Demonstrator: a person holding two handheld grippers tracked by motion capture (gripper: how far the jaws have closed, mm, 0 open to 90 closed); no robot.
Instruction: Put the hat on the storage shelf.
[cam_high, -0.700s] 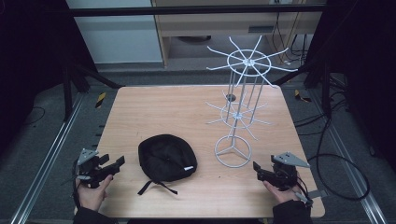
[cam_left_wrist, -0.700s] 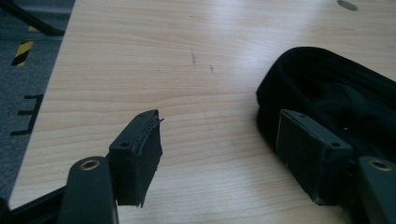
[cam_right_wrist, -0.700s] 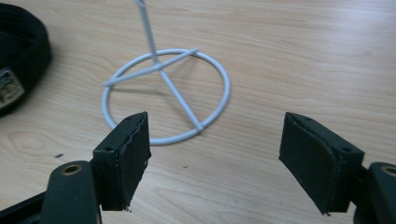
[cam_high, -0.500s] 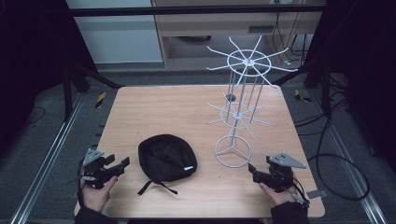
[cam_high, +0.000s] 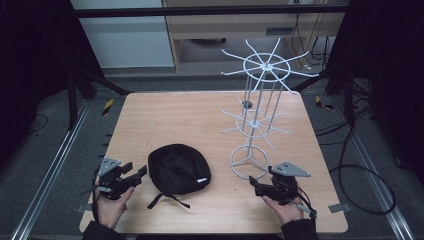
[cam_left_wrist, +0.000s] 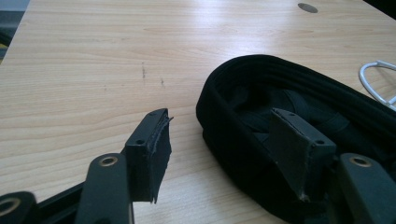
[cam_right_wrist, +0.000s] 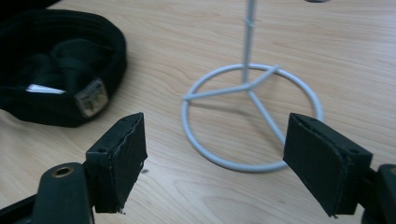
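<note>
A black cap (cam_high: 178, 170) lies upside down on the wooden table (cam_high: 175, 120), its strap trailing toward the front edge. Right of it stands a tall white wire rack (cam_high: 260, 65) on a ring base (cam_high: 240, 172). My left gripper (cam_high: 140, 173) rests low at the front left, open, its tips just short of the cap's left rim. In the left gripper view the cap (cam_left_wrist: 299, 93) lies right behind the open left gripper (cam_left_wrist: 222, 116). My right gripper (cam_high: 255, 184) is open just in front of the ring base. Its own view frames the ring base (cam_right_wrist: 246, 86) between the tips of the right gripper (cam_right_wrist: 217, 120), with the cap (cam_right_wrist: 56, 70) at upper left.
The rack's wire arms spread over the table's right half at two heights. A small dark hole (cam_high: 246, 104) marks the tabletop behind the rack. Metal rails run along both sides of the table, and cables (cam_high: 360, 165) lie on the floor at the right.
Both hands have drawn inward: the right gripper slid left toward the rack's base, and the left gripper edged right toward the cap. Cap and rack stayed put.
</note>
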